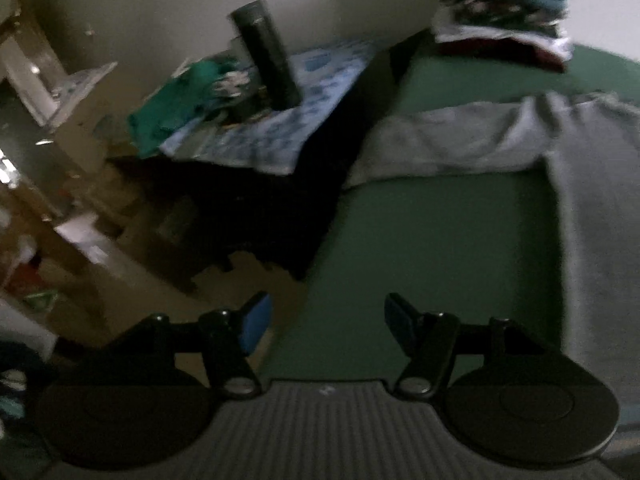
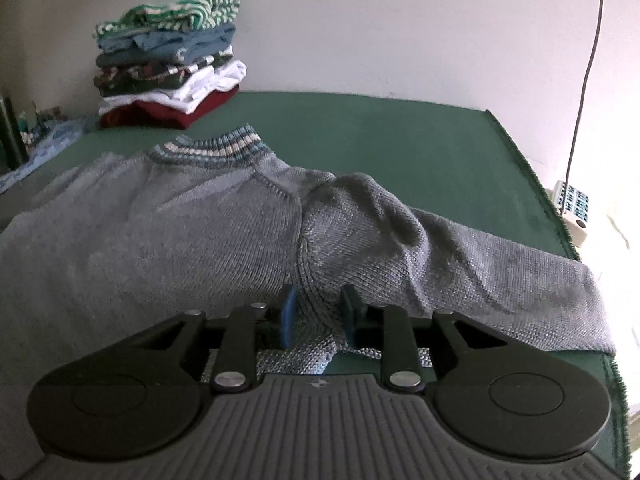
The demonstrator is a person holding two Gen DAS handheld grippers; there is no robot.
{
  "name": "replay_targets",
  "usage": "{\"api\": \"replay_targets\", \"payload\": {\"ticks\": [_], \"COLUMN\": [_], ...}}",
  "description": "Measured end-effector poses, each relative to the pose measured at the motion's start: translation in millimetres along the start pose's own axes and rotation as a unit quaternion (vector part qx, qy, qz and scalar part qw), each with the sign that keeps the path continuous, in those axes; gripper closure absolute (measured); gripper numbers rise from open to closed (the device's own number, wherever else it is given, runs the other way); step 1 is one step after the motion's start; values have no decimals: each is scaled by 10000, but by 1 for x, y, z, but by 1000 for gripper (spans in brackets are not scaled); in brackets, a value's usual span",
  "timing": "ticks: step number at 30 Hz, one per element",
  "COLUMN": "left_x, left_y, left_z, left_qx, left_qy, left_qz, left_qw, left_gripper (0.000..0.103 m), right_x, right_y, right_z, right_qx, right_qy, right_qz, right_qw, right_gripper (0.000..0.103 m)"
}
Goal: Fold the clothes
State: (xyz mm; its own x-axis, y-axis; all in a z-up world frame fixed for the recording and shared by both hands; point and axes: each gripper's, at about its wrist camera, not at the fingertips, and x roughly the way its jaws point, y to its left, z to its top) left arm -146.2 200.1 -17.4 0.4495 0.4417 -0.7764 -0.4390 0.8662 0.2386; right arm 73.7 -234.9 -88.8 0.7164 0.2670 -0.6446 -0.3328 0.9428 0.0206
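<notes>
Stack folded, grey sweater barely begun.
My right gripper point(image 2: 316, 312) pinches the grey sweater point(image 2: 180, 232) at its armpit; my left gripper point(image 1: 326, 320) hangs wide, empty; folded pile point(image 2: 168, 60) waits behind.

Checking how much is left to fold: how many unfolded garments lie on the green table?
1: a grey sweater spread across the near part of the green table. Others may be out of view.

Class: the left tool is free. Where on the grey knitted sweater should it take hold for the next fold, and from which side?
Probably the sleeve lying flat across the green table: grip the grey knitted sweater at that sleeve's free end, coming from the table's left edge, where the left tool hangs open. The right tool already pinches the opposite underarm seam.
</notes>
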Motion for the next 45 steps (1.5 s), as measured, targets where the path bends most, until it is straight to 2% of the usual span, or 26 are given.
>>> {"api": "replay_targets", "payload": {"ticks": [3, 5, 6, 8, 10, 13, 15, 17, 21, 24, 27, 29, 31, 39, 42, 45], "left_x": [-1, 0, 1, 4, 7, 16, 26, 36, 47, 40, 35, 36, 38, 34, 27, 26], "left_y": [-16, -30, -38, -60, -82, -108, -121, -132, -130, -125, -125, -126, -127, -130, -143, -155], "left_z": [7, 11, 15, 23, 29, 36, 37, 34, 19, 6, 2, 3, 2, 4, 4, 0], "left_qx": [-319, -434, -395, -120, 251, 558, 775, 967, 1332, 1789, 2071, 2068, 2070, 2230, 2200, 2168], "left_qy": [68, 27, -36, -192, -293, -404, -352, -260, -88, -281, -357, -269, -220, -143, -122, -36], "left_qz": [-800, -1275, -1440, -1732, -1962, -2294, -2475, -2518, -2608, -2636, -2736, -2864, -2912, -3043, -3115, -2938], "left_qw": [9963, 9909, 9888, 9846, 9798, 9709, 9651, 9626, 9561, 9475, 9386, 9351, 9337, 9260, 9243, 9309], "left_gripper": [29, 31, 35, 35, 35, 36, 36, 41, 41, 35, 35, 34, 30, 30, 26, 24], "right_x": [-14, -30, -39, -51, -61, -72, -79, -88, -110, -125, -140, -141, -140, -150, -149, -131], "right_y": [4, 13, 20, 39, 63, 88, 97, 99, 85, 75, 81, 94, 106, 85, 80, 81], "right_z": [6, 2, -1, -11, -22, -40, -52, -62, -79, -85, -88, -90, -95, -106, -96, -87], "right_qx": [357, 616, 753, 760, 477, 172, 100, 80, 283, 600, 1133, 1211, 1078, 774, 1091, 1179], "right_qy": [139, 86, 95, 150, 151, 281, 404, 437, 511, 603, 483, 519, 677, 958, 778, 725], "right_qz": [140, 487, 705, 1012, 1021, 885, 762, 504, -277, -591, -300, 41, 139, -713, -428, 53], "right_qw": [9992, 9969, 9946, 9918, 9935, 9955, 9962, 9977, 9979, 9946, 9919, 9913, 9918, 9898, 9901, 9904], "right_gripper": [76, 76, 76, 76, 76, 76, 76, 76, 76, 77, 76, 76, 76, 79, 76, 74]}}
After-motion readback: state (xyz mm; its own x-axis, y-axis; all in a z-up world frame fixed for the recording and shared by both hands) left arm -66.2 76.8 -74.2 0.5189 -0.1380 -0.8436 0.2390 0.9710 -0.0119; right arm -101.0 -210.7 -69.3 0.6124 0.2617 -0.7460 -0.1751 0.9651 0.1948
